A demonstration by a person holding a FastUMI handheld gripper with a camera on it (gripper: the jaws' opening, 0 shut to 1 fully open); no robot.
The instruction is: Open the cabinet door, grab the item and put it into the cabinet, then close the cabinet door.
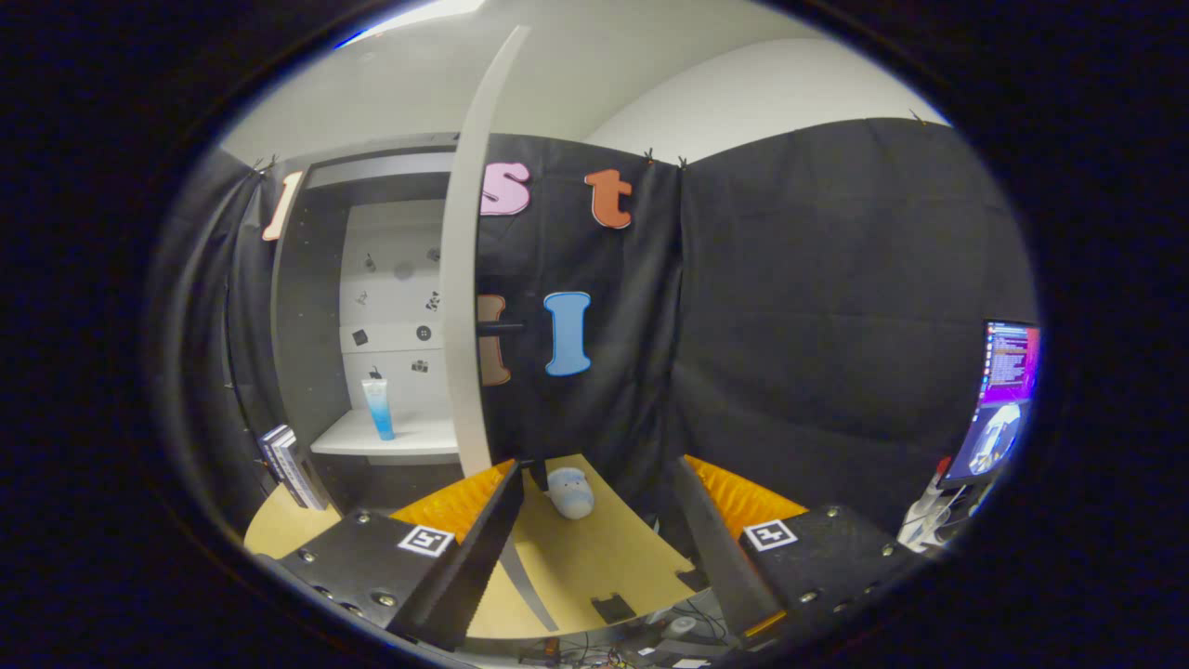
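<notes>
Door open, tube on the shelf.
Tongs (594, 520) gape wide and empty; door (462, 307) edge-on ahead, tube (379, 409) upright inside cabinet (316, 307).

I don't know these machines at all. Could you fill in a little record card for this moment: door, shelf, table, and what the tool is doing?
Cabinet door: open, seen edge-on
Door handle: dark bar sticking out from the door
Shelf: holds a blue-and-white tube, upright
Table: a pale rounded object lies beyond the fingers
Books: stacked beside the cabinet
Tool: fingers apart, holding nothing
Monitor: lit
</notes>
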